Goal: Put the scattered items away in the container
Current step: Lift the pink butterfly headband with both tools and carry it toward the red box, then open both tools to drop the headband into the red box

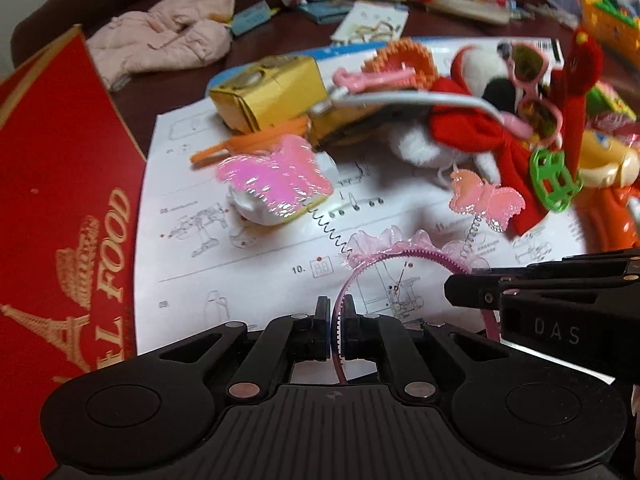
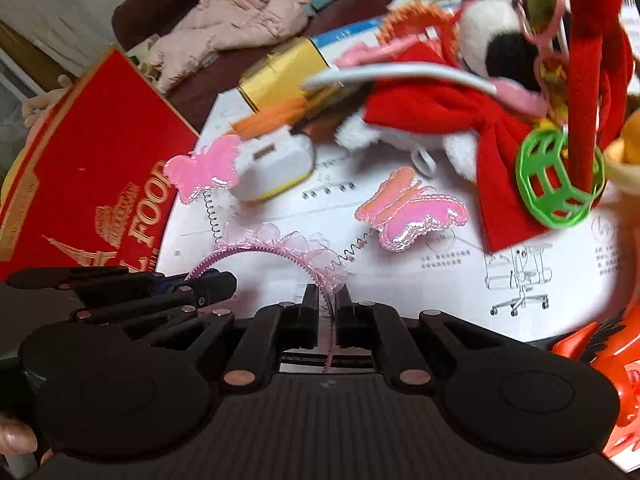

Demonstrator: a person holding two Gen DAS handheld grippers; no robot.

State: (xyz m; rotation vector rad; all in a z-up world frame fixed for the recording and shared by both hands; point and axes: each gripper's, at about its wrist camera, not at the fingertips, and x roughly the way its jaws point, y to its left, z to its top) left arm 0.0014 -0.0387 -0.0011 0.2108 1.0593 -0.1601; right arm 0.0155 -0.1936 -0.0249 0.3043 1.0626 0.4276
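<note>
1. Left wrist view: the left hand-held gripper [image 1: 335,330] at bottom centre is clamped on one end of a pink headband [image 1: 400,254], whose thin band runs up between the pads. The headband arcs to the right, with a lace frill and two pink butterflies [image 1: 276,178] on springs. The right hand-held gripper [image 1: 490,298] enters from the right edge at the band's other end. A red box [image 1: 60,208] printed with "FOOD" fills the left side. Under the headband lies a white instruction sheet [image 1: 248,256]; a plush toy [image 1: 472,92] in red sits at upper right.

2. Right wrist view: the right hand-held gripper [image 2: 328,320] at bottom centre is clamped on the headband [image 2: 280,246] end. The left hand-held gripper [image 2: 192,284] comes in from the left, touching the other end. The red box [image 2: 100,168] is at left, a green plastic ring [image 2: 558,182] at right, a dark desk [image 2: 192,8] at the top.
</note>
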